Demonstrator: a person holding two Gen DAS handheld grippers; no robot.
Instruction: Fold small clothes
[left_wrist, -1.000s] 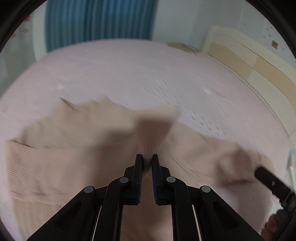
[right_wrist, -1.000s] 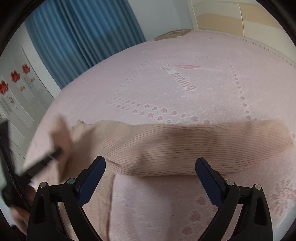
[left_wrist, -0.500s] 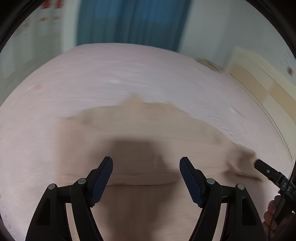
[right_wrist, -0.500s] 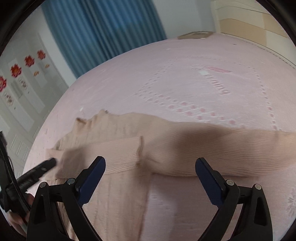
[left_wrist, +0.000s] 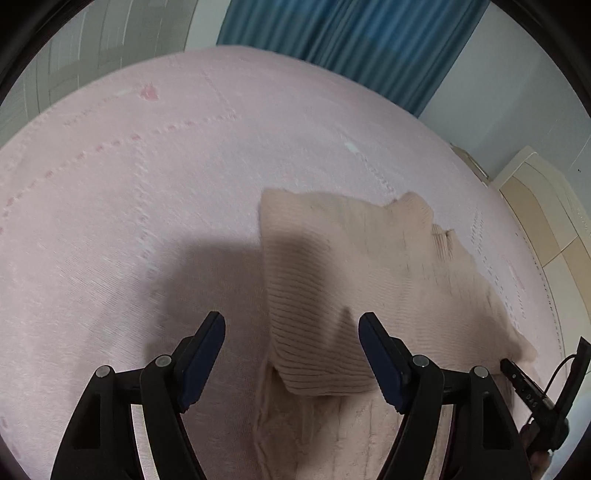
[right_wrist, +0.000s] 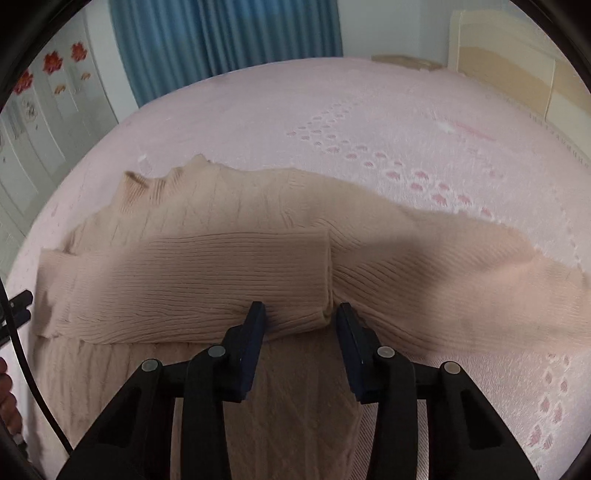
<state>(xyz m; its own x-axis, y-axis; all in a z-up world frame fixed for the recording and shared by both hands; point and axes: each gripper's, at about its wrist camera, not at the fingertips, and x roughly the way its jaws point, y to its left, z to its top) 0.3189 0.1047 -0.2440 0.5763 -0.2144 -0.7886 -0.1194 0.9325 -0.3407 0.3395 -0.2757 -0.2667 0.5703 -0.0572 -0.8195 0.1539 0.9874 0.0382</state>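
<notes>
Right wrist view shows our right tool (right_wrist: 300, 314) closing around the cuff of the beige ribbed sweater (right_wrist: 207, 221) spread on the pink bed (right_wrist: 369, 110), one sleeve already folded across, while our left tool (left_wrist: 291, 334) hangs open, empty.

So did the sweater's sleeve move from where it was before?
Yes. The sleeve on the sweater's collar side swung in and now lies folded across the body, its cuff between the right gripper's closing fingers, while the bedspread stayed put.
</notes>
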